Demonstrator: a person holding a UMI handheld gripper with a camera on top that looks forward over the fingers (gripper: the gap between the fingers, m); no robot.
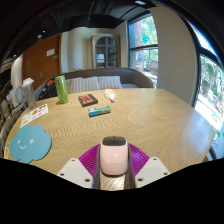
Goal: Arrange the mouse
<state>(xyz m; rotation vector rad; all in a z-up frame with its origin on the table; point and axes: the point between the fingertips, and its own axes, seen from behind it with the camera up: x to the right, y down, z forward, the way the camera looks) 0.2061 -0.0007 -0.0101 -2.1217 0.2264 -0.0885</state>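
A pale pink computer mouse (113, 156) with a dark scroll wheel sits between my gripper's (113, 165) two fingers, above the round wooden table (150, 125). The magenta pads (91, 158) press against both of its sides, so the fingers are shut on it. A light blue round mouse mat (30, 143) lies on the table to the left of the fingers, some way off.
Beyond the fingers on the table lie a teal flat item (99, 111), a dark red-and-black item (88, 100), a white small object (110, 96), a green cylinder (61, 89) and a paper sheet (33, 115). A sofa and windows stand behind.
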